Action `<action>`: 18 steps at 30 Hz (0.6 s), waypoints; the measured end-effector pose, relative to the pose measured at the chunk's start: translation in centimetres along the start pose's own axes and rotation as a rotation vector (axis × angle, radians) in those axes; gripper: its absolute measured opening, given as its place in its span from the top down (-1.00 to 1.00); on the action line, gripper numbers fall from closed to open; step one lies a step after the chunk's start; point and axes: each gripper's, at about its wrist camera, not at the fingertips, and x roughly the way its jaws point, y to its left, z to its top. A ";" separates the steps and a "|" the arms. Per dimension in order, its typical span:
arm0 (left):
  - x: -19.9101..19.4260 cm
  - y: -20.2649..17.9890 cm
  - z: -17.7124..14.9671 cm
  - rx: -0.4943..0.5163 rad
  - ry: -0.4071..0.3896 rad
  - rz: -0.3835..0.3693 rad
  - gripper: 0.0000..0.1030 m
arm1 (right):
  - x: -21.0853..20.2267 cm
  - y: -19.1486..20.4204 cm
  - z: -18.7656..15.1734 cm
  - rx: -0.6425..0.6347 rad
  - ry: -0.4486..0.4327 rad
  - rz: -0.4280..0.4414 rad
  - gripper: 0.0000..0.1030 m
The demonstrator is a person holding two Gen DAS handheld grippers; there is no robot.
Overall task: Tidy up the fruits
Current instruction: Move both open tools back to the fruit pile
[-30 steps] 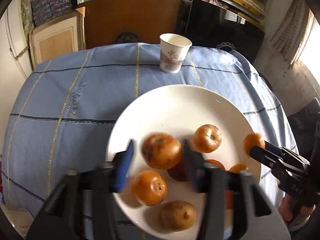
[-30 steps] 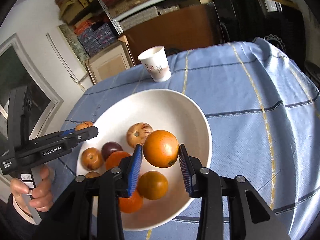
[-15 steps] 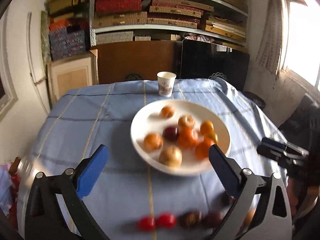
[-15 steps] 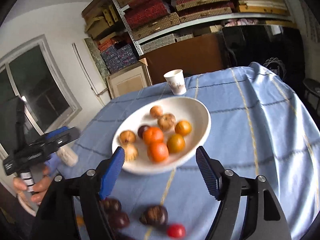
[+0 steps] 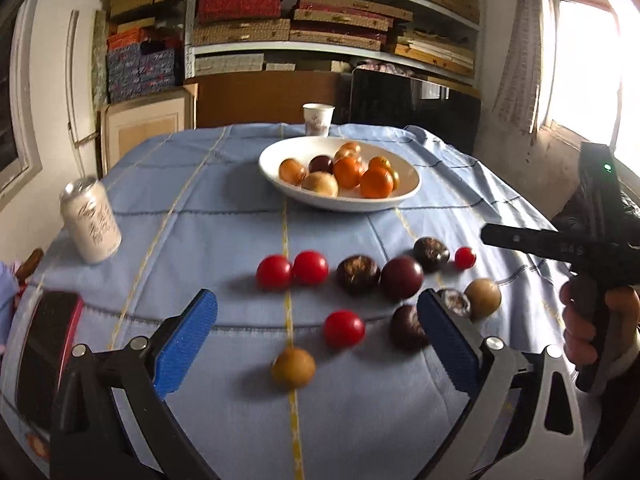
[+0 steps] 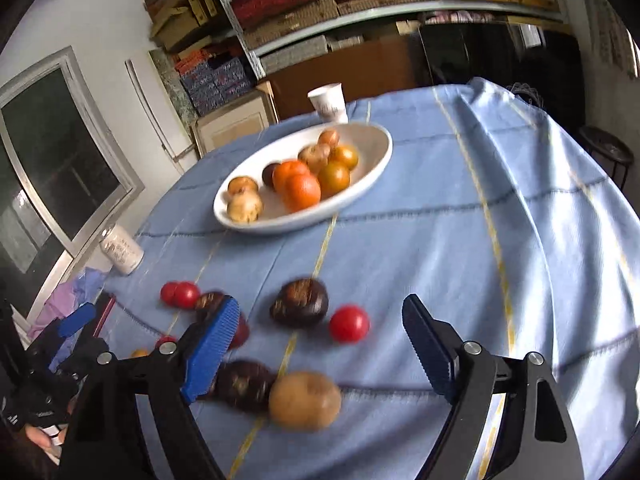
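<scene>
1. Left wrist view: my left tongs hang wide and empty over the loose fruit; a tan fruit lies between them.
2. My right tongs gape too, above a brown fruit.
3. The white bowl holds the sorted ones.
4. The surface wears a blue cloth, below crowded shelves.

Motion blurs the tan fruit; the red-edged dark object is partly hidden
</scene>
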 end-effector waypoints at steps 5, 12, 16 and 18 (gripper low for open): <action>0.0 1.2 -0.7 -0.053 0.031 -0.040 -0.91 | -1.2 0.6 -1.8 -0.039 -0.002 -0.012 -0.48; 0.6 1.9 -1.0 -0.083 0.070 -0.015 -0.91 | -0.1 0.1 -3.2 -0.044 0.102 -0.025 -0.31; 0.9 1.9 -0.9 -0.085 0.087 -0.005 -0.91 | 0.5 0.2 -3.7 -0.049 0.145 -0.017 -0.27; 0.9 2.0 -0.9 -0.090 0.089 -0.006 -0.91 | 0.7 0.5 -3.8 -0.063 0.156 -0.012 -0.19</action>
